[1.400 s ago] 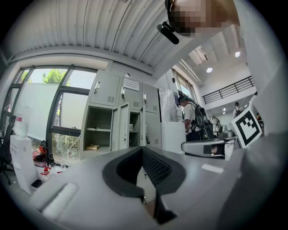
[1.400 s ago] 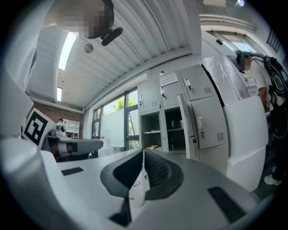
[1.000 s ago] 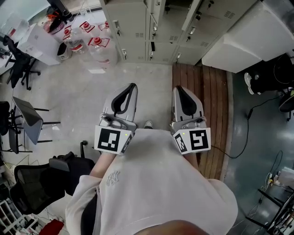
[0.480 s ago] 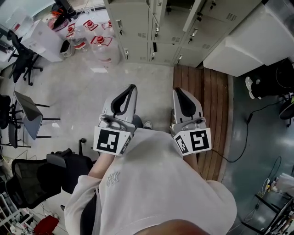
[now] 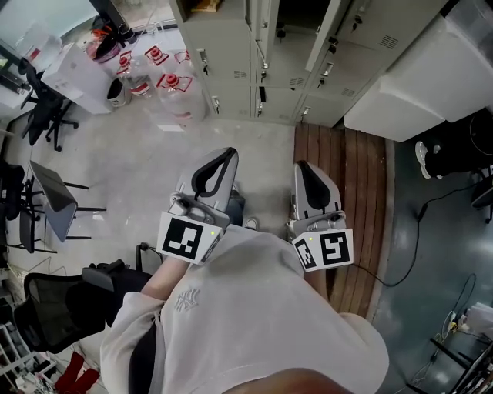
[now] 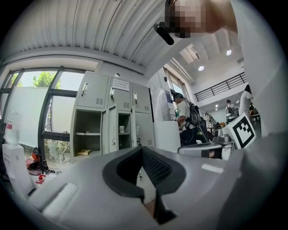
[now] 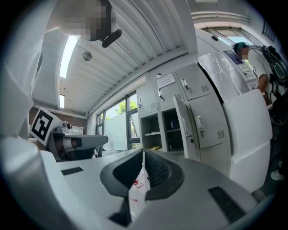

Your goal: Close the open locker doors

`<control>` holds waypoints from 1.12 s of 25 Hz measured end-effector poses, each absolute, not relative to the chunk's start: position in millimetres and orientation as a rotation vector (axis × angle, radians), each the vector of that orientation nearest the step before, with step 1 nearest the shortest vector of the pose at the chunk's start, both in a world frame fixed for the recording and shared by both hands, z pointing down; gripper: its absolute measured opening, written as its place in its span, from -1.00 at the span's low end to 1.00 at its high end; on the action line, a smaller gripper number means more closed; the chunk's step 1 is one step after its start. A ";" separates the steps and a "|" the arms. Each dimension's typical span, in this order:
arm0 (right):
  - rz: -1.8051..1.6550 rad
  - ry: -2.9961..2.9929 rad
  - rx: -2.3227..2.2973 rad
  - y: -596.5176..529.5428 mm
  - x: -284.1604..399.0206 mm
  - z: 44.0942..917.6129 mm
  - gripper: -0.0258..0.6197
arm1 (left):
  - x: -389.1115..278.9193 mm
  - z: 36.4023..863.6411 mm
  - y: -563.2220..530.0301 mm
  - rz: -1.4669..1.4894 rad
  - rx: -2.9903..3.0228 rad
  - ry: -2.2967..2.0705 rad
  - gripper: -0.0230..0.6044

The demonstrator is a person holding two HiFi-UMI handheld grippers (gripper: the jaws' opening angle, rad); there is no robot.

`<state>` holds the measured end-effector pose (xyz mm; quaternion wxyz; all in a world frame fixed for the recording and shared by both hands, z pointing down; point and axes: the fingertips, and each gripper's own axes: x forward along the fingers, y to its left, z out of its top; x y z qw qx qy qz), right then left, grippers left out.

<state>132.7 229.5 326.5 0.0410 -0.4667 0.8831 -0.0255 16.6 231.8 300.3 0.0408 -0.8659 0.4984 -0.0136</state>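
The grey locker bank [image 5: 223, 54] stands ahead at the top of the head view, some way from both grippers. Two of its doors hang open: one narrow door [image 5: 266, 23] and a second door [image 5: 325, 35] further right. In the left gripper view two open compartments [image 6: 87, 134] show, with a door [image 6: 110, 130] between them. In the right gripper view an open door [image 7: 186, 126] stands out beside the open compartments [image 7: 170, 128]. My left gripper [image 5: 225, 157] and right gripper [image 5: 303, 168] point level at the lockers. Both are shut and hold nothing.
Large water bottles [image 5: 166, 85] stand on the floor left of the lockers. A big white unit [image 5: 416, 69] sits at the right. Office chairs [image 5: 46, 200] are at the left. A wooden floor strip [image 5: 347, 177] and a black cable [image 5: 412, 223] lie at the right.
The lockers have come lower in the head view and show more of their open compartments. The left gripper has shifted forward and a little right. The right gripper keeps its pose.
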 end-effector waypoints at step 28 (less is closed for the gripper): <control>0.034 2.707 -1.384 -0.8 42.9 300.3 -0.86 | -115.3 307.4 13.7 0.055 -2.644 1.676 -0.92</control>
